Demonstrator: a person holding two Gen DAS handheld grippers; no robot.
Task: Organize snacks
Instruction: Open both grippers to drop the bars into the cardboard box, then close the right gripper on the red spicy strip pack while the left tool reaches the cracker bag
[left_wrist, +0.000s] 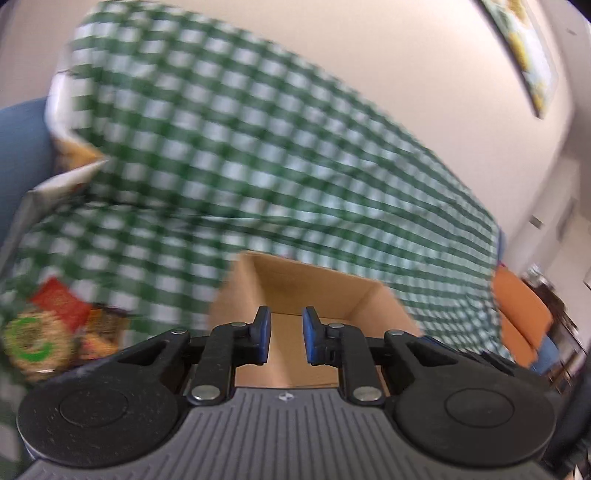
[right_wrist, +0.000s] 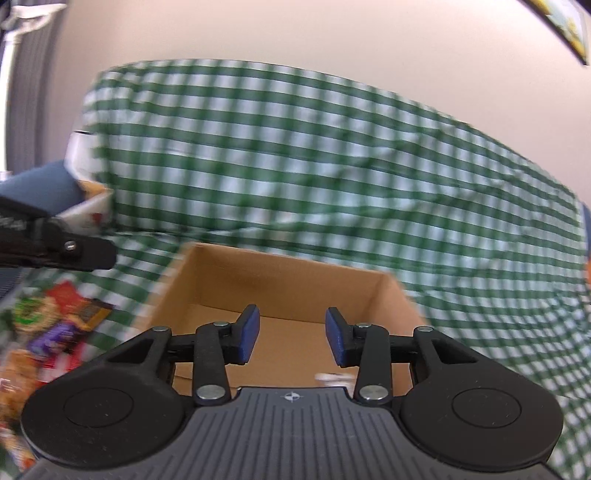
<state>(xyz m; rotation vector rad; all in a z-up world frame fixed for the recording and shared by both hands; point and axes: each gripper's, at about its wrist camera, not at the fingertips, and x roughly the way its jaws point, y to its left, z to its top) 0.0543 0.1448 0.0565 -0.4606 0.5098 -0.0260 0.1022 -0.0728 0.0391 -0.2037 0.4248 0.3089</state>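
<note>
**Both grippers empty over an open cardboard box, snacks heaped to the left**

No brand or label can be read: the frames are smeared, and the wrappers show only colour.

The left gripper stands with a narrow gap between its blue pads, nothing between them and nothing touched. The right gripper stands moderately apart, wider than the left, also empty. Seen from the right wrist, the left gripper's black arm reaches in from the left edge.

Just beyond both sets of fingertips sits the cardboard box, open at the top; in the right wrist view the cardboard box has a small white scrap lying on its floor near the right finger.

To the left of each tool, beside the box, lies the snack pile: a round green-ringed pack, red and orange wrappers; from the right wrist the snack pile also shows a purple pack.

Farther off, a green-and-white checked cloth covers the surface, with a white carton at its far left and a framed picture on the wall beyond
</note>
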